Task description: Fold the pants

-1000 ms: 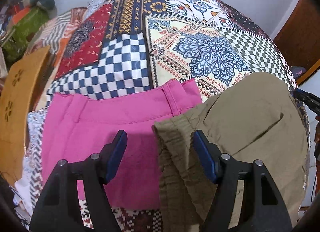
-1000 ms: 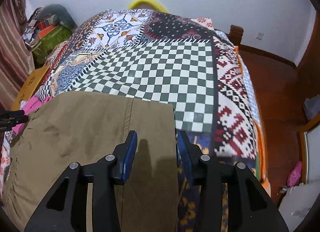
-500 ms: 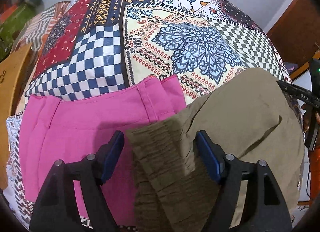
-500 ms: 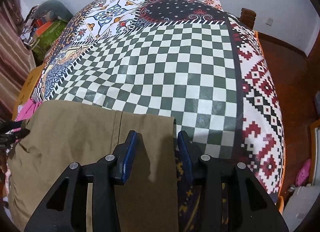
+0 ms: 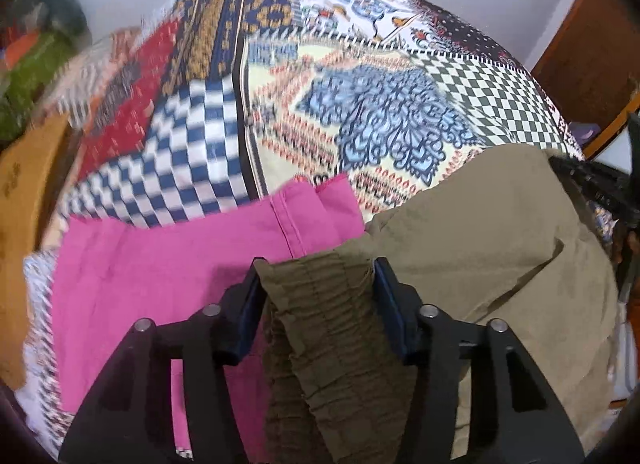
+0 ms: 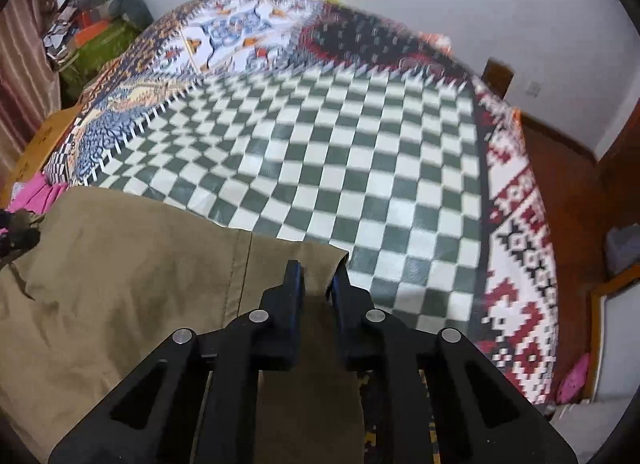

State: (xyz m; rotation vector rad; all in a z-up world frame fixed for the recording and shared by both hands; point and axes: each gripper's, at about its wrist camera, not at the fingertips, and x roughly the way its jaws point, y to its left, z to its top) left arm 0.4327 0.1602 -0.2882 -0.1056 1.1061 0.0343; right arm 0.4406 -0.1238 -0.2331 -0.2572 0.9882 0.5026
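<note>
the olive pants [image 5: 480,232] lay spread across the near edge of the bed [image 6: 360,168], partly over a pink garment [image 5: 160,276]. the left gripper [image 5: 318,292] had just been closing, its fingers pressed on the gathered waistband [image 5: 320,304]. the right gripper [image 6: 317,284] had just closed too, its fingers narrow and pinching the hem corner. holding both ends likely let the person lift and fold the pants evenly.

Olive pants [image 5: 480,232], pink garment [image 5: 160,284], patchwork-patterned bedspread [image 6: 340,168]
</note>
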